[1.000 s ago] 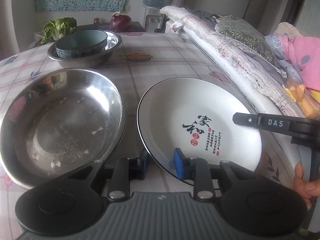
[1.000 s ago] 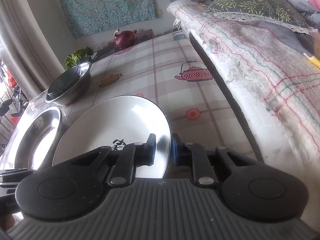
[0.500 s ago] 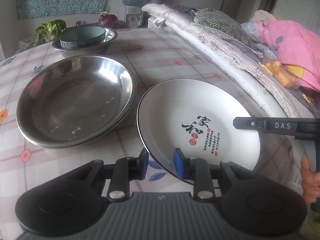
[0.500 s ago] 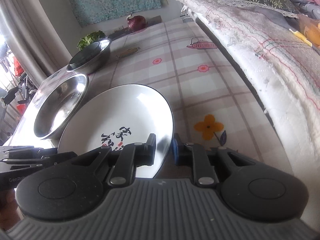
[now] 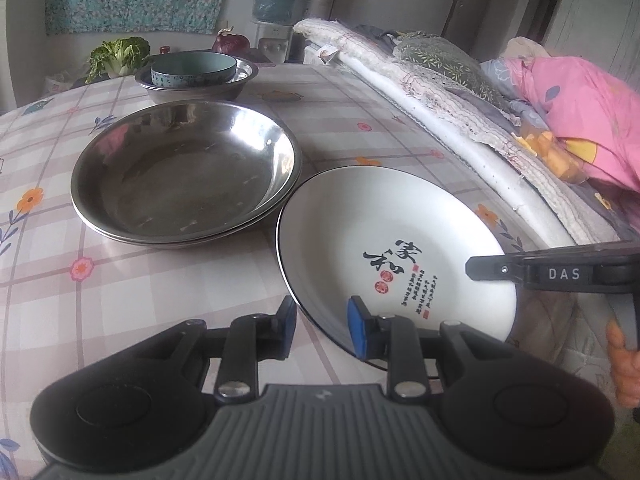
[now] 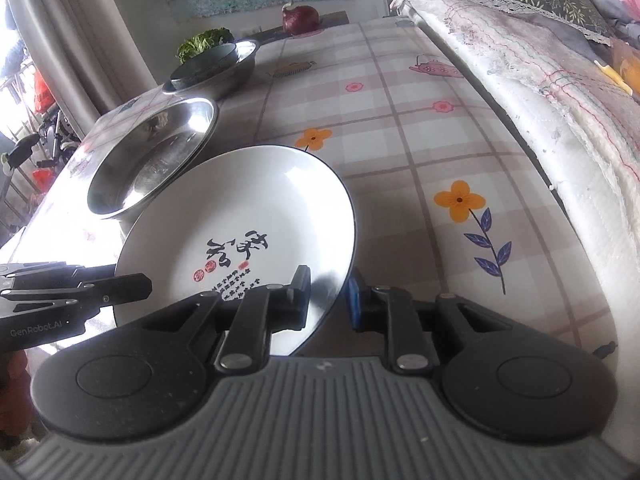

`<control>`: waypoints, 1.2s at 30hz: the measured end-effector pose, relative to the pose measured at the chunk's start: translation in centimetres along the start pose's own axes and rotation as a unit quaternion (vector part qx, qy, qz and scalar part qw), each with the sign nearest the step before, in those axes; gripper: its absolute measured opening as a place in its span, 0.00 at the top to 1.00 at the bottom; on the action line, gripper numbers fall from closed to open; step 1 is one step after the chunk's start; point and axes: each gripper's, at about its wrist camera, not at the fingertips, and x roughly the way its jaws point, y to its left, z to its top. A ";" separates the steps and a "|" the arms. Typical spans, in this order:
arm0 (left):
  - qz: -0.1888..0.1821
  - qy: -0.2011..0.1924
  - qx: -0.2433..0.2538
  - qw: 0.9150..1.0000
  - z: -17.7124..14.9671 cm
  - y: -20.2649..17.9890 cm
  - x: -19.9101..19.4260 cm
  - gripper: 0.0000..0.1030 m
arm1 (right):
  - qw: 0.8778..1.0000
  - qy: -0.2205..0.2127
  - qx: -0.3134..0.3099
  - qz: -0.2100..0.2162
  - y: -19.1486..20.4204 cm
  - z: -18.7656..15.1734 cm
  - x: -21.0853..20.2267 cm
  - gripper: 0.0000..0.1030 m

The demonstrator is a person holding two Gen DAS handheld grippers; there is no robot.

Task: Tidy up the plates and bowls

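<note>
Now both tools, left (image 5: pixel 322 320) and right (image 6: pixel 329 295), pinch the plate (image 5: pixel 384 240) rim; right's jaws have just been opening; it could tip onto the counter (image 5: pixel 120 300).

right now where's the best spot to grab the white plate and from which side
By its thin raised rim, at opposite edges. The white plate is shallow and wide, so only the edge fits between jaws. The left gripper straddles the near rim and the right gripper the opposite rim, one finger over, one under. Coming from the side away from the steel plates avoids them.
</note>
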 end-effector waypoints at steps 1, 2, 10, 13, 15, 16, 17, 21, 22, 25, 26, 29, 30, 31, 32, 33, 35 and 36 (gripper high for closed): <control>0.007 0.000 0.009 1.000 0.0 -0.2 0.1 0.73 | 1.000 0.011 -0.007 -0.001 0.2 0.2 -0.1 0.81; 0.010 0.001 0.013 1.000 0.0 -0.4 0.2 0.73 | 1.000 0.018 -0.009 0.000 0.2 0.4 -0.2 0.82; -0.022 0.017 -0.022 0.999 -0.4 0.2 -0.1 0.71 | 1.000 0.015 0.015 0.023 -0.4 -0.2 -0.2 0.81; -0.058 0.001 -0.041 0.997 -1.0 0.9 -0.7 0.60 | 0.998 -0.024 0.030 0.045 -1.2 -1.6 -0.2 0.80; -0.056 0.021 -0.044 0.997 -0.6 0.9 -0.4 0.61 | 0.995 -0.046 0.059 0.059 -1.9 -2.3 -0.1 0.81; -0.050 0.023 -0.039 0.998 -0.5 0.7 -0.5 0.61 | 0.995 -0.046 0.071 0.060 -2.0 -2.2 -0.1 0.82; -0.042 0.021 -0.035 0.998 -0.3 0.5 -0.6 0.61 | 0.994 -0.047 0.080 0.056 -1.9 -2.1 -0.2 0.81; -0.028 0.009 -0.043 0.999 0.1 0.5 -0.6 0.56 | 0.993 -0.060 0.089 0.044 -1.6 -2.3 -0.2 0.80; -0.014 0.015 -0.039 0.999 0.2 0.4 -0.4 0.56 | 0.993 -0.058 0.090 0.044 -1.6 -2.3 0.1 0.80; 0.034 0.017 -0.032 0.999 0.3 0.8 0.0 0.56 | 0.995 -0.056 0.075 0.036 -1.4 -2.0 0.2 0.80; 0.039 0.013 -0.035 0.999 0.3 1.0 -0.1 0.56 | 0.995 -0.054 0.075 0.036 -1.4 -1.8 0.2 0.80; 0.046 0.007 -0.042 0.998 0.7 1.6 0.1 0.53 | 0.995 -0.049 0.080 0.034 -1.8 -1.4 0.2 0.80; 0.049 0.006 -0.038 0.998 0.8 1.5 0.3 0.53 | 0.995 -0.048 0.081 0.036 -2.0 -1.3 0.2 0.80; 0.052 0.006 -0.031 0.998 0.9 1.3 0.4 0.54 | 0.995 -0.048 0.080 0.036 -2.1 -1.2 0.2 0.80; 0.054 0.006 -0.023 0.998 1.1 1.0 0.6 0.56 | 0.995 -0.047 0.079 0.034 -2.1 -1.1 0.3 0.80; 0.057 0.006 -0.016 0.998 1.2 0.6 0.9 0.59 | 0.995 -0.047 0.078 0.034 -2.1 -1.1 0.5 0.80; 0.048 0.010 -0.013 0.999 1.3 0.1 1.3 0.68 | 0.995 -0.048 0.076 0.037 -2.0 -1.0 0.6 0.83; 0.039 0.012 -0.018 0.999 1.4 0.0 1.4 0.76 | 0.995 -0.050 0.074 0.038 -1.9 -1.0 0.6 0.83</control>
